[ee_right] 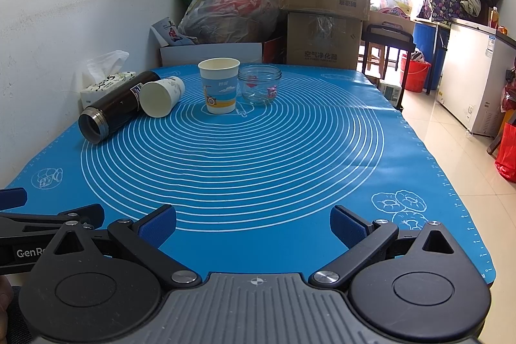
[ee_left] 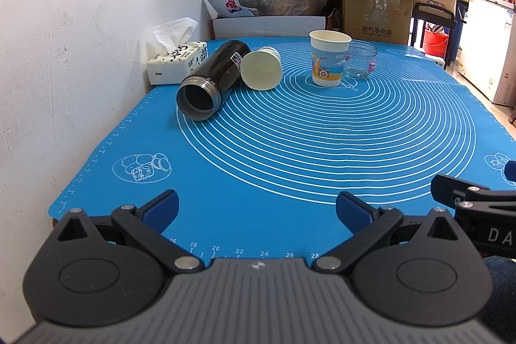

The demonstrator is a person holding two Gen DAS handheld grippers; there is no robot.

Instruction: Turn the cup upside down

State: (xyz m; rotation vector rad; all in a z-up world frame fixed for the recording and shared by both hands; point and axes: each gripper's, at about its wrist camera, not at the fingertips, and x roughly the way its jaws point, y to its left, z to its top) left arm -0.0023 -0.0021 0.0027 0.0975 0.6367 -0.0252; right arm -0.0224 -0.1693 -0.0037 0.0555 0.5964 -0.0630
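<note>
Right wrist view: upright printed paper cup (ee_right: 220,86) stands far-centre on the blue worktop (ee_right: 258,157); light, crushable, grip mid-wall gently; both tongs (ee_right: 253,223) (ee_left: 257,210) wide, empty.

Upright printed cup (ee_right: 220,86) on blue mat (ee_right: 290,150) — glass jar (ee_right: 259,83) just beside; right gripper (ee_right: 253,223) jaws spread, holding nothing.

My left gripper (ee_left: 257,208) and right gripper (ee_right: 253,223) were alike: blue ribbed pads (ee_right: 158,226) on black linkage arms, silver pivot screws, round black hubs, a grey ridged body bearing a crosshair mark.
</note>
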